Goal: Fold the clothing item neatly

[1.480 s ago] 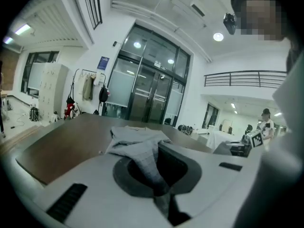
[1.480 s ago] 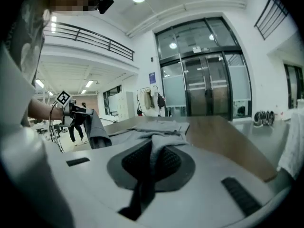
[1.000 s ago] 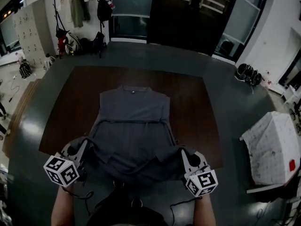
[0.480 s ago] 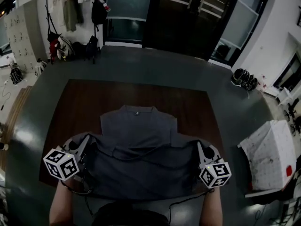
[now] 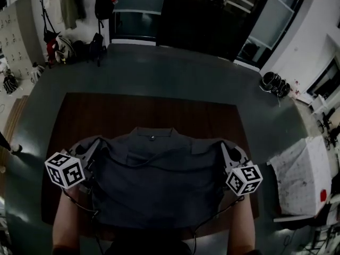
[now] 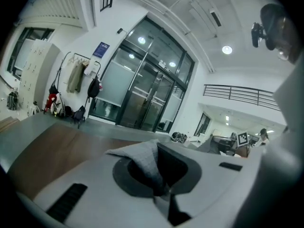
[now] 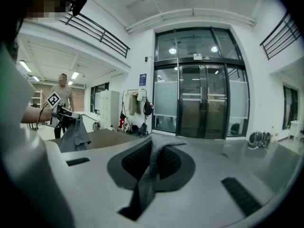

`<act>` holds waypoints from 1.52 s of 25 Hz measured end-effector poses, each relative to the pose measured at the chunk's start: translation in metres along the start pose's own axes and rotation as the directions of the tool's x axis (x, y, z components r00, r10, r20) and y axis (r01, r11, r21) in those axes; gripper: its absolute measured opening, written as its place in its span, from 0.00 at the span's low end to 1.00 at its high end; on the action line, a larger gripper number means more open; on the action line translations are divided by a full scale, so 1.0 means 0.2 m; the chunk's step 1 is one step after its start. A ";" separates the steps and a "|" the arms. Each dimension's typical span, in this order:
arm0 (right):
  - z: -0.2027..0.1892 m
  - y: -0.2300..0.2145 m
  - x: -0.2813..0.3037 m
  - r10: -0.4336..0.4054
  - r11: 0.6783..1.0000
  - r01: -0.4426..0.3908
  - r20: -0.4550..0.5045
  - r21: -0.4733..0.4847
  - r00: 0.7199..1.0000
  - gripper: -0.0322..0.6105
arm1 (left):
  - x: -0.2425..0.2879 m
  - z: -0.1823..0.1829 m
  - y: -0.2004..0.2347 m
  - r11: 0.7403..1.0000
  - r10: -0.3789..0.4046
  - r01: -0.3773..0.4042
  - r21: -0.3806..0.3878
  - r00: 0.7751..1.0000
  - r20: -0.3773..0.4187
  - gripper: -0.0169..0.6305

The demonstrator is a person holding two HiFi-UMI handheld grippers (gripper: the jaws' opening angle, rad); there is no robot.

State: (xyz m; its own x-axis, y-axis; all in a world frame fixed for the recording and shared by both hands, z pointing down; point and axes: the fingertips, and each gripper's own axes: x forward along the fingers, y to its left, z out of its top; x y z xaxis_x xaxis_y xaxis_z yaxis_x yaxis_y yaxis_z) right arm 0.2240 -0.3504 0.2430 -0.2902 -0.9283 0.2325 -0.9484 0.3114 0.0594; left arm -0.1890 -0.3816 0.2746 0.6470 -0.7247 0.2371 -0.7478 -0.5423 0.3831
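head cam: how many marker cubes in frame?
2. One marker cube on the left gripper, beside the grey garment's left edge; the other on the right gripper, at its right edge. None seem hidden.

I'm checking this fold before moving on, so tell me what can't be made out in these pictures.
- Head view: the under layer of the grey garment, covered by the part folded over it.
- Left gripper view: the garment past the pinched bit, blocked by the body of the left gripper.
- Right gripper view: likewise, blocked by the body of the right gripper.
- Head view: what makes up the heap by the far wall, too small and dark.
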 end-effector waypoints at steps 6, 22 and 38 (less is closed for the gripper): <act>0.00 -0.11 0.42 0.067 0.998 -0.066 -0.023 0.015 0.998 0.05 | 0.32 0.10 0.23 0.999 0.031 -0.031 -0.014 0.999 -0.042 0.05; -0.81 -0.60 1.05 -0.085 0.977 0.149 -0.360 0.154 0.929 0.05 | 0.82 -0.41 0.99 0.964 0.194 -0.245 -0.101 0.911 -0.365 0.18; -0.95 -0.66 1.08 -0.101 0.972 0.175 -0.396 0.156 0.913 0.32 | 0.85 -0.44 0.92 0.988 0.136 -0.155 -0.025 0.922 -0.362 0.45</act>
State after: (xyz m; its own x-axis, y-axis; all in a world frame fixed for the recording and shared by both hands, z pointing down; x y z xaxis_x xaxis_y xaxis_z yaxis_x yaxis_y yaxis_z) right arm 0.3095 -0.5540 0.4695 -0.1188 -0.7983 0.5904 -0.9927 0.1087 -0.0527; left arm -0.2039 -0.5668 0.4647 0.5491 -0.5880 0.5939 -0.8352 -0.4127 0.3635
